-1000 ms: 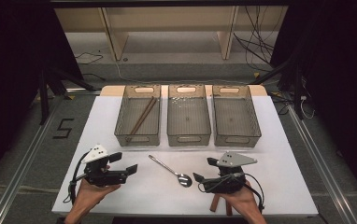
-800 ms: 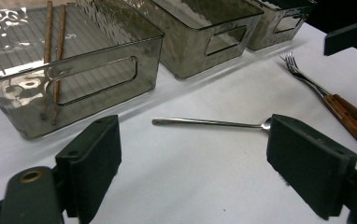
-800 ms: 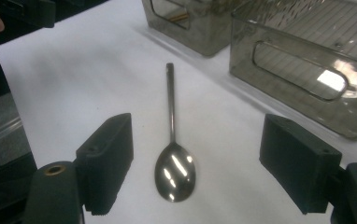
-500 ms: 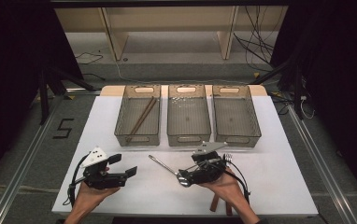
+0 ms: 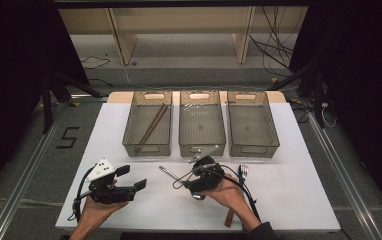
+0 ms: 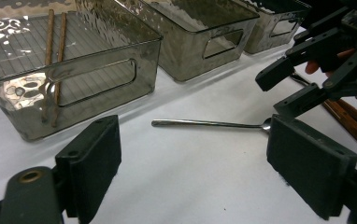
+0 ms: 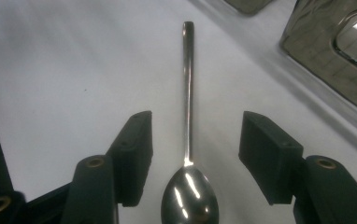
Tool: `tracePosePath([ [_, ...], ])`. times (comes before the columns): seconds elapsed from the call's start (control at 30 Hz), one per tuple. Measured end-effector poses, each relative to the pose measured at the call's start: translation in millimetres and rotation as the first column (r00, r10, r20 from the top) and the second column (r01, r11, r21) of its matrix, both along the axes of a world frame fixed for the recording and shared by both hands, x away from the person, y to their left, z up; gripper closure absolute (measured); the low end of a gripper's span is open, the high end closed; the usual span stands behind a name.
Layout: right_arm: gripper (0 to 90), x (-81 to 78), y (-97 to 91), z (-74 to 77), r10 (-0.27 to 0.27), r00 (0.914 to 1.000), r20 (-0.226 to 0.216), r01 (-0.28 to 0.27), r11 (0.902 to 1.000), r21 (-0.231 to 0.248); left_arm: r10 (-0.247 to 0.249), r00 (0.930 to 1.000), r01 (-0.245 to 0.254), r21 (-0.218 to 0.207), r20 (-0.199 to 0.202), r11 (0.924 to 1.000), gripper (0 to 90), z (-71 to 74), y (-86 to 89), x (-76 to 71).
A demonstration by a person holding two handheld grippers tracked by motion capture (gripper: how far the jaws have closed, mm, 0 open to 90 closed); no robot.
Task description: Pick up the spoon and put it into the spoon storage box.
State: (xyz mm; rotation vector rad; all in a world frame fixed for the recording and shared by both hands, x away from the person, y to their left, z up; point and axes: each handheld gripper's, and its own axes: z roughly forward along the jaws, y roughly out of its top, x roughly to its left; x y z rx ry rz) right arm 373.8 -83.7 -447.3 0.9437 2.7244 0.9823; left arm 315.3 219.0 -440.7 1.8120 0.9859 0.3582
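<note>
The right hand-held gripper [image 7: 193, 156], jaws just closing yet open, straddles the spoon [image 7: 188, 116]; the high view hides its bowl. The left hand-held gripper [image 6: 195, 168] stands open.

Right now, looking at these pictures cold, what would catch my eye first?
Probably the shiny metal spoon lying on the white table, with the right gripper closing its black jaws either side of the handle, not yet touching. Behind it stand three smoky clear plastic bins in a row; the left one holds brown wooden chopsticks.
</note>
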Motion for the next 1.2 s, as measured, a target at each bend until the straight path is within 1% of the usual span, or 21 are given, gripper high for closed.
tracePosePath([
  [0.07, 46.4, 2.0, 2.7, -2.3, 0.0, 0.9999, -0.015, -0.001, 0.9999, -0.015, 0.0, 1.0, 0.0, -0.005, -0.001, 1.0, 17.5, -0.1, 0.8, 0.1],
  [0.17, 49.2, 4.9, 7.0, -6.0, 0.009, 0.9996, -0.026, -0.01, 0.9994, -0.033, 0.0, 1.0, 0.0, -0.008, 0.002, 1.0, 17.4, -0.1, 1.0, 0.1],
  [0.2, 50.3, 6.0, 8.4, -7.3, 0.016, 0.9996, -0.023, -0.017, 0.999, -0.04, 0.003, 1.0, -0.003, -0.011, 0.003, 0.9999, 17.4, -0.1, 0.9, 0.0],
  [0.4, 55.1, 9.5, 18.4, -12.4, 0.034, 0.9986, -0.04, -0.037, 0.9961, -0.08, 0.0, 1.0, 0.0, -0.005, 0.002, 1.0, 17.2, -0.3, 1.7, 0.2],
  [0.43, 55.8, 9.4, 19.7, -12.7, 0.037, 0.9984, -0.042, -0.041, 0.9955, -0.086, 0.004, 1.0, -0.004, -0.01, 0.003, 0.9999, 17.2, -0.4, 1.6, 0.2],
  [0.5, 58.0, 10.1, 21.8, -14.1, 0.036, 0.9986, -0.04, -0.039, 0.9945, -0.097, 0.005, 1.0, -0.005, -0.009, 0.003, 0.9999, 17.2, -0.6, 2.1, 0.3],
  [0.6, 60.6, 11.5, 23.8, -16.8, 0.027, 0.9981, -0.055, -0.033, 0.9934, -0.11, 0.005, 1.0, -0.005, -0.009, 0.003, 0.9999, 17.2, -0.6, 2.4, 0.2],
  [0.8, 64.8, 12.4, 28.0, -21.8, 0.04, 0.9971, -0.064, -0.049, 0.9888, -0.141, 0.006, 1.0, -0.006, -0.011, 0.006, 0.9999, 17.2, -0.7, 2.6, 0.4],
  [1.0, 68.4, 12.1, 31.3, -23.5, 0.043, 0.9976, -0.055, -0.052, 0.9834, -0.174, 0.006, 1.0, -0.006, -0.012, 0.007, 0.9999, 17.2, -0.9, 2.8, 0.5],
  [1.17, 72.6, 12.3, 33.4, -22.5, 0.052, 0.9979, -0.04, -0.059, 0.9749, -0.215, 0.006, 1.0, -0.005, -0.012, 0.007, 0.9999, 17.2, -0.8, 2.7, 0.5],
  [1.2, 73.7, 12.7, 33.7, -22.4, 0.05, 0.9979, -0.041, -0.058, 0.9744, -0.217, 0.006, 1.0, -0.006, -0.012, 0.007, 0.9999, 17.2, -0.8, 2.7, 0.4],
])
